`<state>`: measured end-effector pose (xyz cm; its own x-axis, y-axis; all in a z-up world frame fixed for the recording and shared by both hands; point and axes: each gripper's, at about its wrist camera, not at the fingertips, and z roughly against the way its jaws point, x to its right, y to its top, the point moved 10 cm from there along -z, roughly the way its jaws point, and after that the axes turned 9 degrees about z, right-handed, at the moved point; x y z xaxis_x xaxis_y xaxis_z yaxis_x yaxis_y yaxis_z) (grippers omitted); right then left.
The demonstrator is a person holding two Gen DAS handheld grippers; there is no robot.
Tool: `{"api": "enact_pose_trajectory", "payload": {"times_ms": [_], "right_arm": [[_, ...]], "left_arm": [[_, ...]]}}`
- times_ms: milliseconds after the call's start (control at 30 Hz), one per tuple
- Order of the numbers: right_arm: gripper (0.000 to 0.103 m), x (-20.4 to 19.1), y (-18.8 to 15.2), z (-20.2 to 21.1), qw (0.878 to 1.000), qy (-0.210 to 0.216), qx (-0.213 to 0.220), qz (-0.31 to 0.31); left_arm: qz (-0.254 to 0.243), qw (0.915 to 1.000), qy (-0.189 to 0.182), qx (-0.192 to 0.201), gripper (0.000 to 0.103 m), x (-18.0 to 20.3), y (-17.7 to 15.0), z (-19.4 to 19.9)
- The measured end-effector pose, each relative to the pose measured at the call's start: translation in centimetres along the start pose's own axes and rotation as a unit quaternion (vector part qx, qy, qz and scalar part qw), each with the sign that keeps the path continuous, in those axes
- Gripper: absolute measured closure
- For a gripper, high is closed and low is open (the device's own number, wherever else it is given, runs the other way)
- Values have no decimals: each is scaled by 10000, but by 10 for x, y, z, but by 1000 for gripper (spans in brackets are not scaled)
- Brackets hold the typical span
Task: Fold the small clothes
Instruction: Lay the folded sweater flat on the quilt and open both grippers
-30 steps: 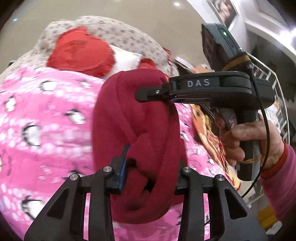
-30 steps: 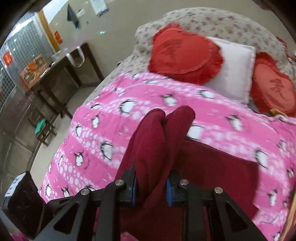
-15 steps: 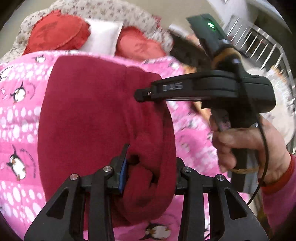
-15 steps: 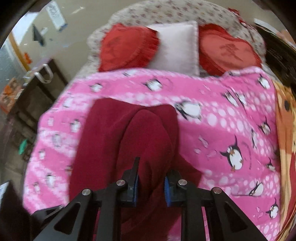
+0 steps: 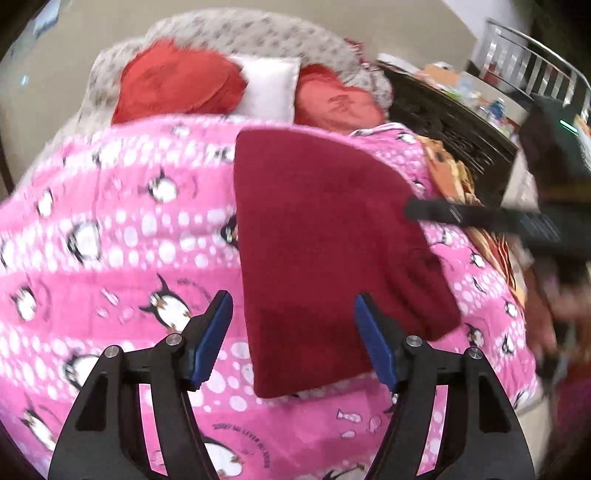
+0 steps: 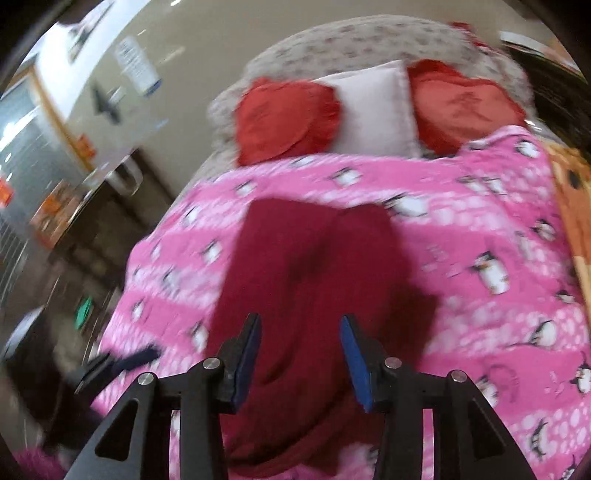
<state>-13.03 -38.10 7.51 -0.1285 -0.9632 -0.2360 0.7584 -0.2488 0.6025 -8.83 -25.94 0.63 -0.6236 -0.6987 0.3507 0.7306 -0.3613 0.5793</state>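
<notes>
Both hand-held grippers have let go of the dark red garment (image 5: 325,251) since half a second ago, when each was clamped on a bunched fold of it; now it lies spread flat on the pink penguin-print blanket (image 5: 122,236) covering the bed. From the left wrist view, the left hand-held gripper (image 5: 293,338) hangs above the garment's near edge with its blue-padded fingers (image 5: 214,332) wide apart and nothing between them. The right hand-held gripper (image 5: 410,210) shows at the right of that view as a dark blurred bar over the garment's right side (too smeared to read its fingers there). From the right wrist view, the right hand-held gripper (image 6: 301,354) also stands with its fingers apart over the red cloth, gripping nothing, and the garment (image 6: 314,288) shows a soft lengthwise crease down its middle. At the head of the bed, a white pillow (image 5: 267,86) sits between two red heart-shaped cushions (image 5: 177,85), all resting against a grey floral bedcover (image 5: 236,33). An orange patterned blanket (image 5: 454,177) lies beside the pink one on the right.
</notes>
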Motion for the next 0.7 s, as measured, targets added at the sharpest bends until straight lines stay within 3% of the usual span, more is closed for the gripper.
{"api": "enact_pose_trajectory", "payload": {"times_ms": [67, 167, 300, 367, 433, 567, 700], "right_arm": [[62, -23, -14, -8, 9991, 108, -175, 379], [68, -23, -43, -19, 9922, -519, -538, 995], [70, 20, -89, -30, 9903, -920, -845, 610], [70, 29, -98, -27, 9964, -531, -659, 111], [70, 29, -92, -14, 9981, -254, -521, -222], [70, 24, -58, 21, 9992, -322, 78, -231], [70, 14, -23, 19, 9987, -317, 401, -54]], "left_arm": [[72, 9998, 101, -127, 35, -6, -9, -11], [-25, 9995, 184, -273, 35, -5, -20, -30], [-28, 9987, 196, -464, 34, -5, -33, -42], [-16, 9990, 233, -389, 34, -4, -32, -34], [-80, 9991, 362, -214, 34, -2, -24, -25], [-250, 9976, 576, 286, 34, 3, -1, -5], [-300, 9962, 765, 283, 34, 4, 11, -17]]}}
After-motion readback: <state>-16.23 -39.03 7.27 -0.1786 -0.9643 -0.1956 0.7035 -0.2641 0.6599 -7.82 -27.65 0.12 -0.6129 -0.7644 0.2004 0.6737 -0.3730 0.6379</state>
